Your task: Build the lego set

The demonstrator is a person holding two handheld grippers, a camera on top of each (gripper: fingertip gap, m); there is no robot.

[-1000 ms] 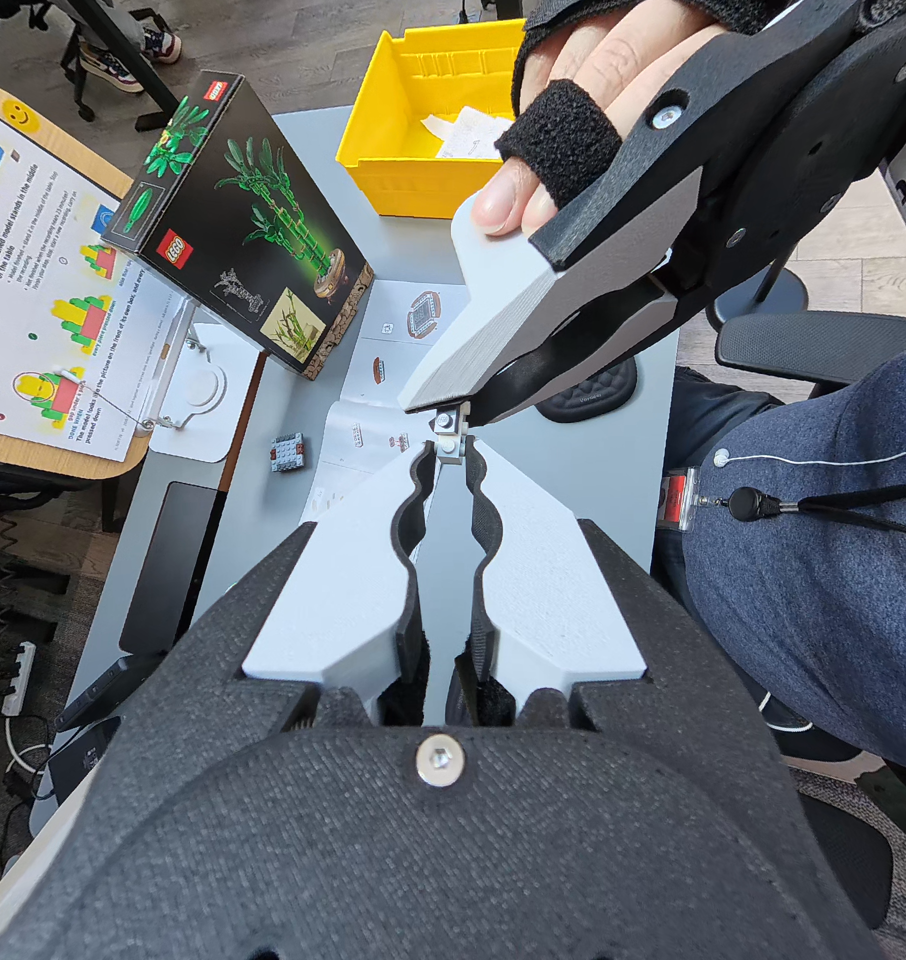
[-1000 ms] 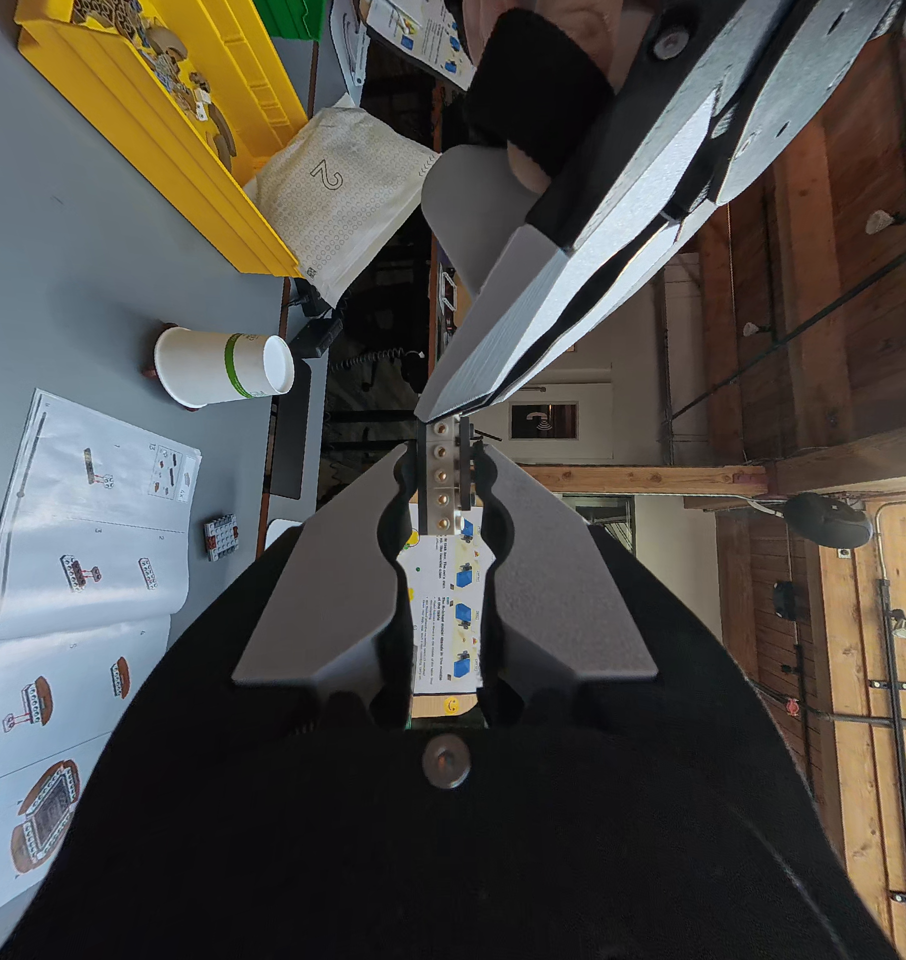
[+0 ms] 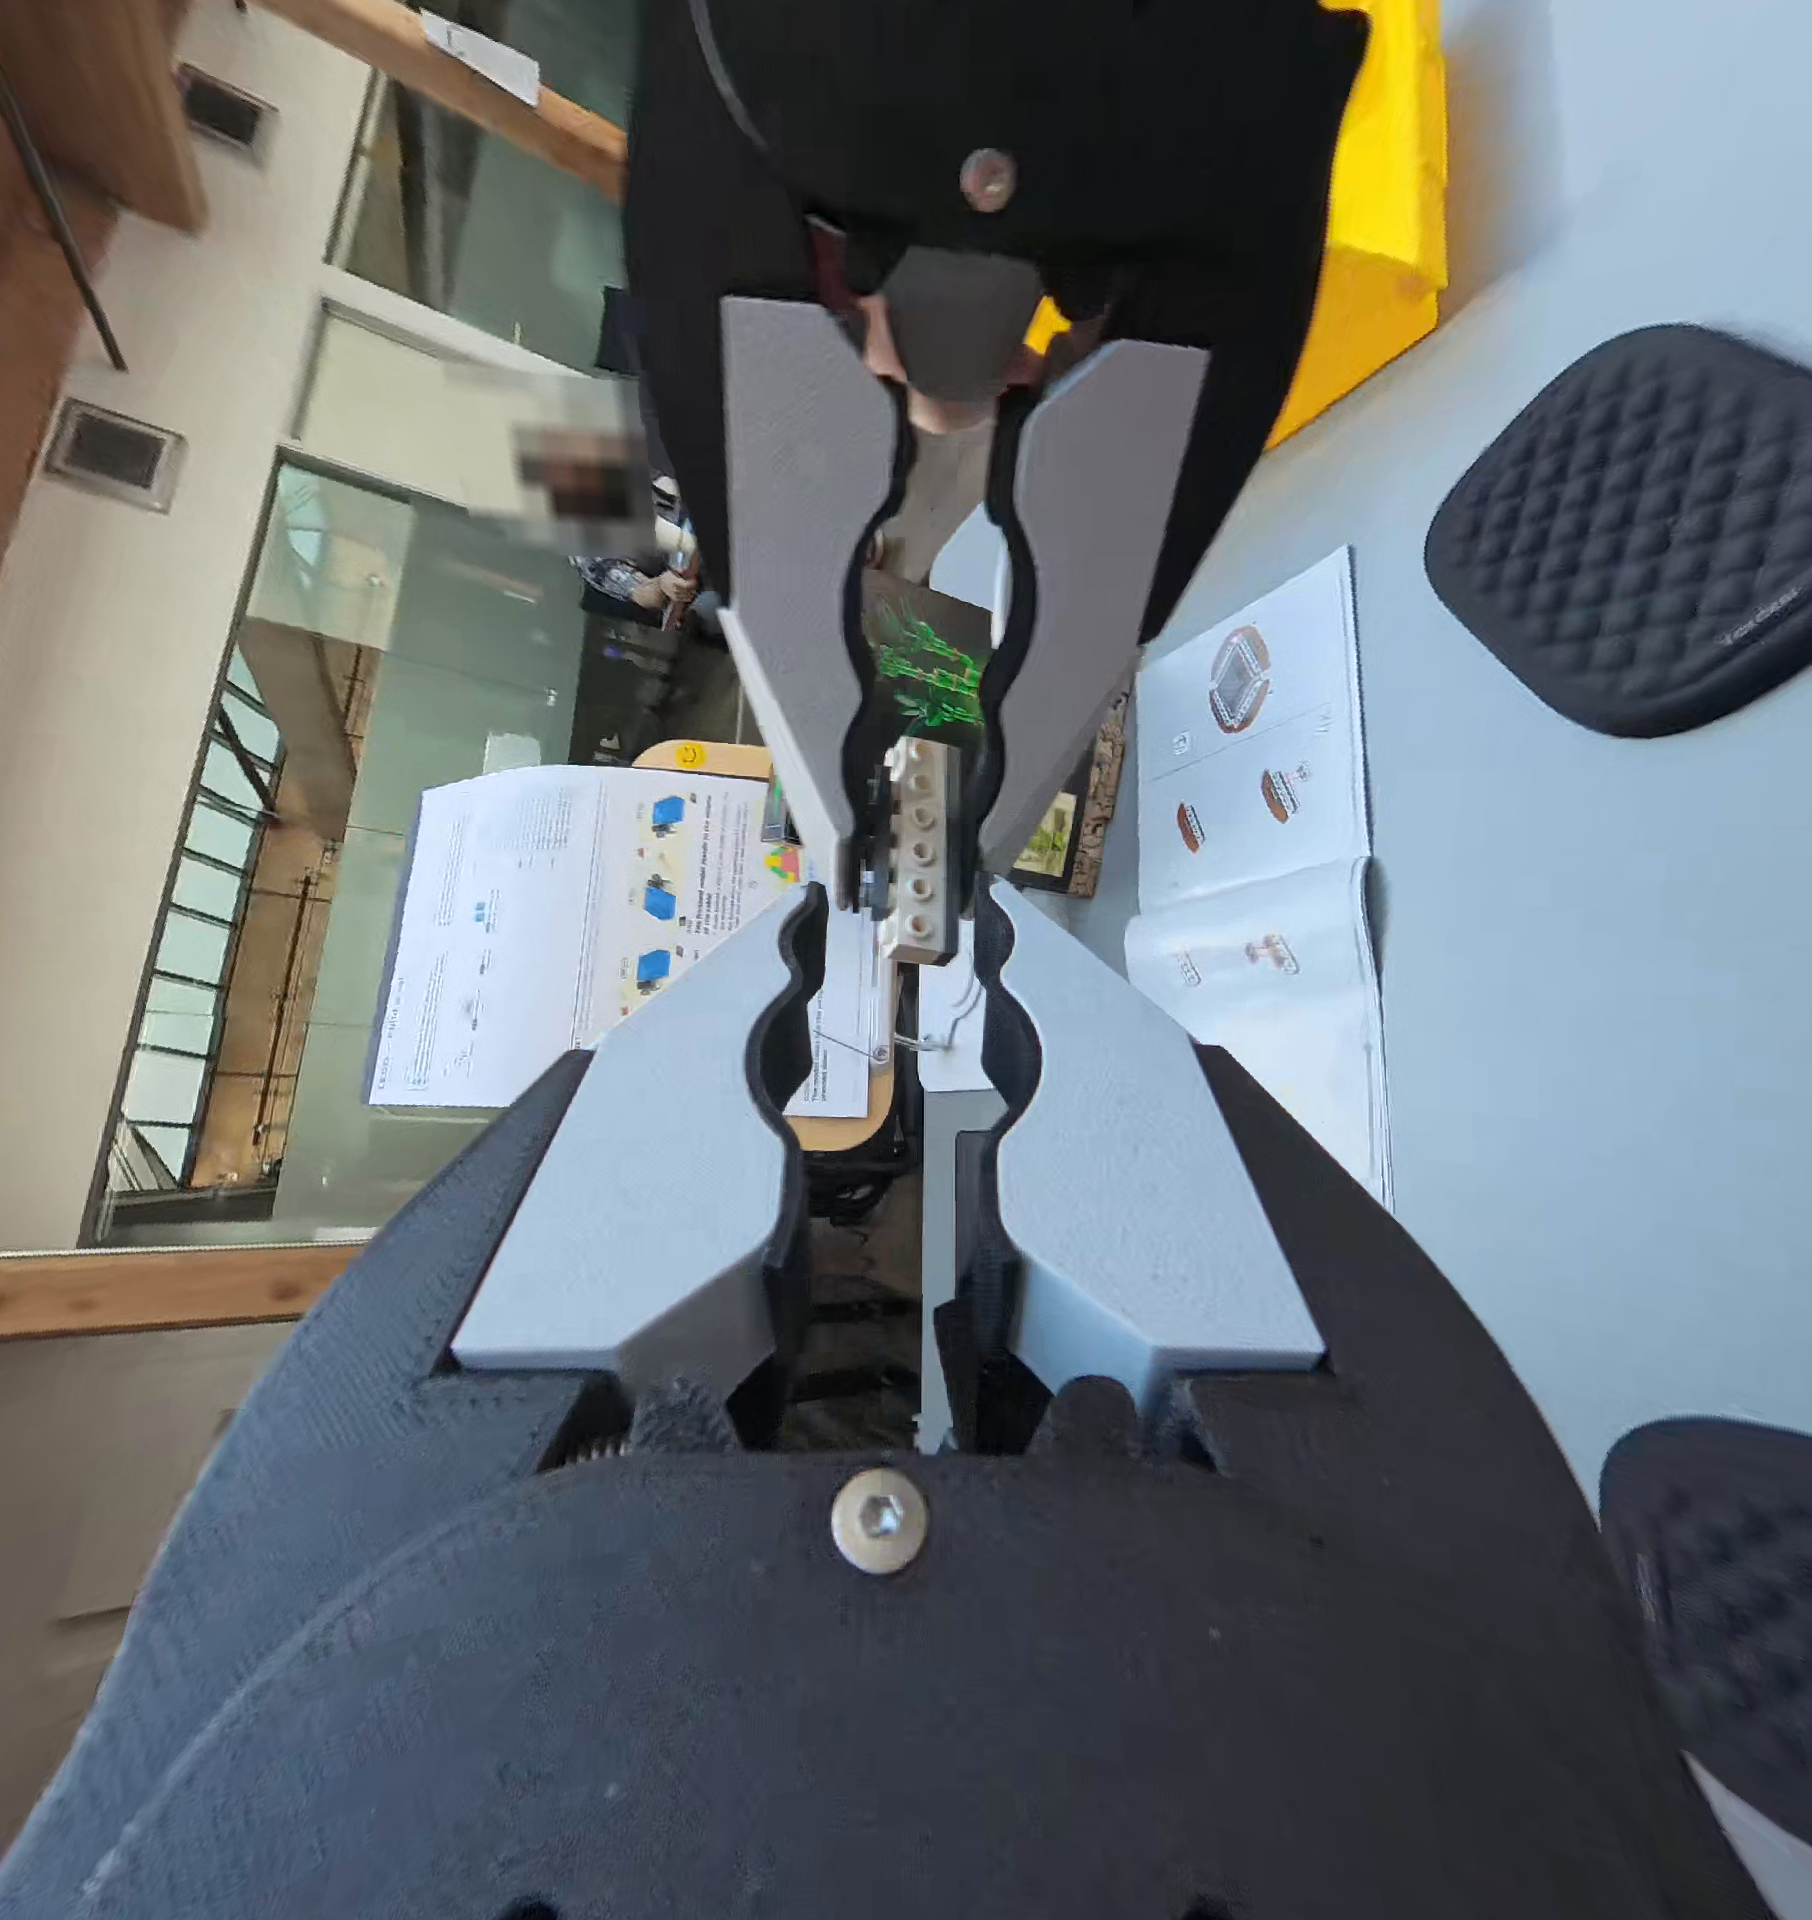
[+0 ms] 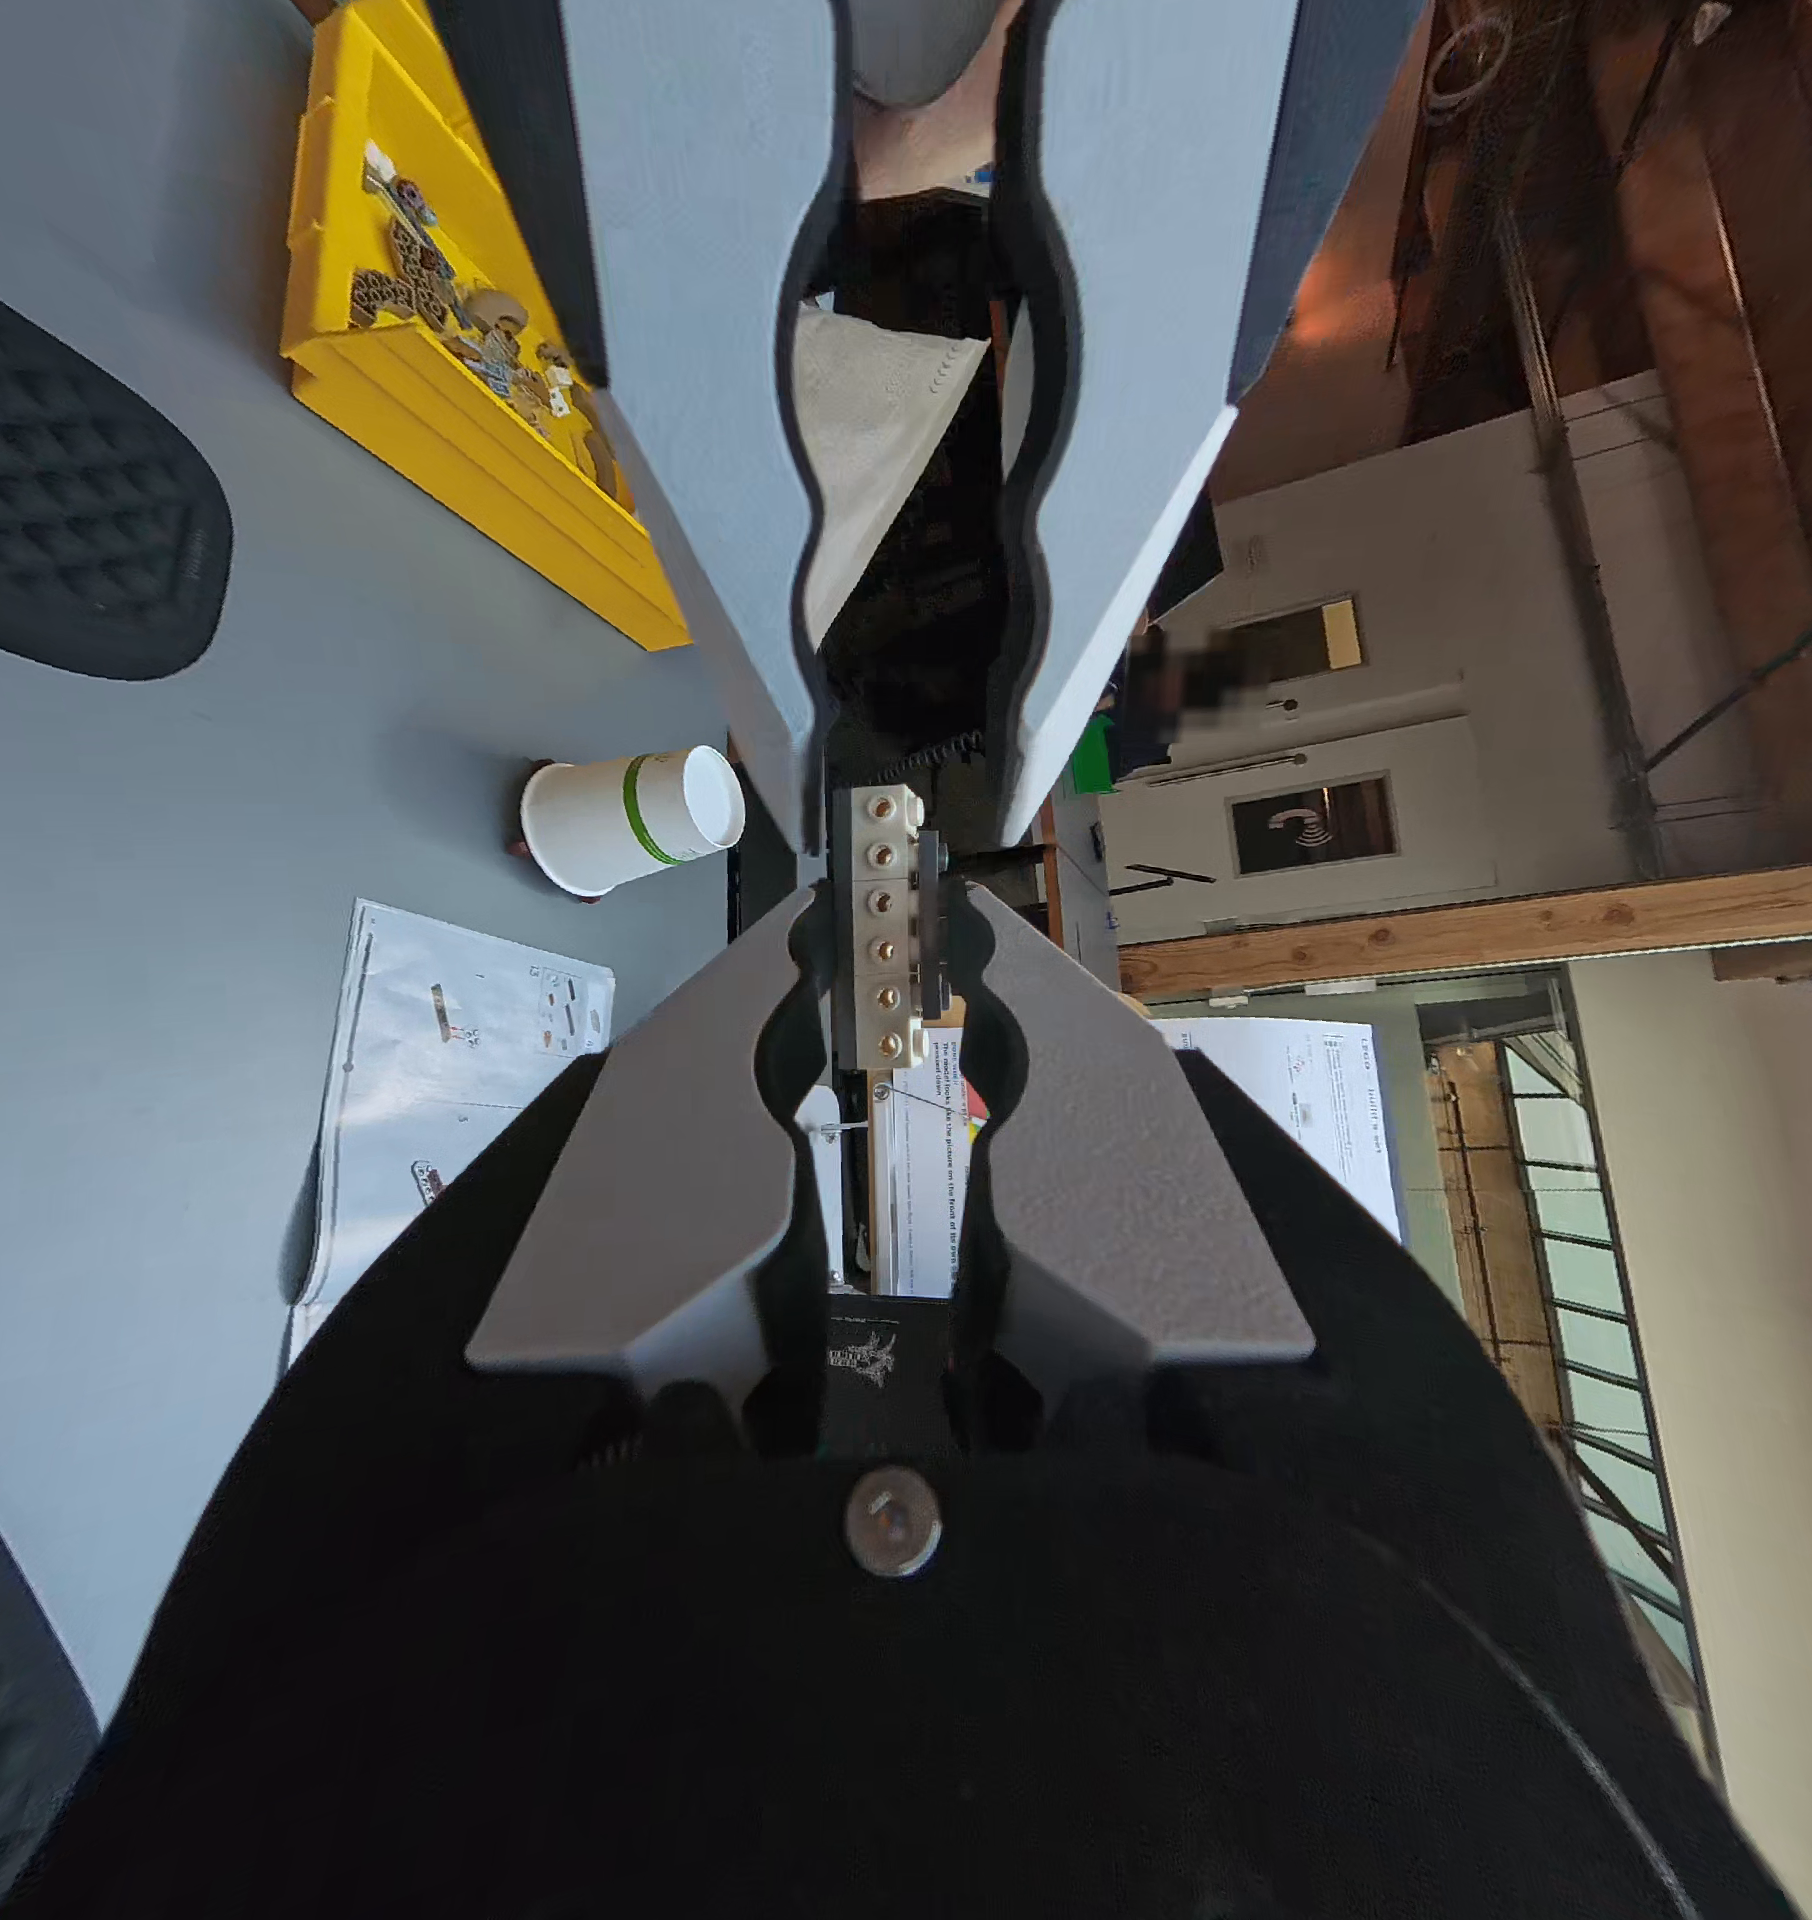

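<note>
A white lego beam with a row of holes point(image 4: 881, 925), with a dark plate point(image 4: 928, 914) on its side, is held in the air. My right gripper point(image 4: 886, 899) is shut on it across beam and plate. In the left wrist view the right gripper point(image 3: 917, 873) comes down from the top with the beam point(image 3: 923, 852) in its tips. My left gripper point(image 3: 900, 902) faces it tip to tip, open. Its tips stand either side of the beam's end with small gaps. In the right wrist view the left gripper point(image 4: 912, 831) reaches in from above.
Below is the grey table point(image 4: 206, 831), with a yellow bin of loose parts point(image 4: 445, 457), a paper cup point(image 4: 621, 821), the open instruction booklet point(image 3: 1255, 831), black padded rests point(image 3: 1650, 530) and the lego box point(image 3: 933, 665). A printed sheet on a stand point(image 3: 569, 914) is at the table's end. Only a small space, under 4 cm, lies between the two pairs of fingers.
Both grippers have turned and now meet head-on, tip to tip. My left gripper's fingers have spread apart from their earlier tight pinch. The right gripper still holds the beam.
</note>
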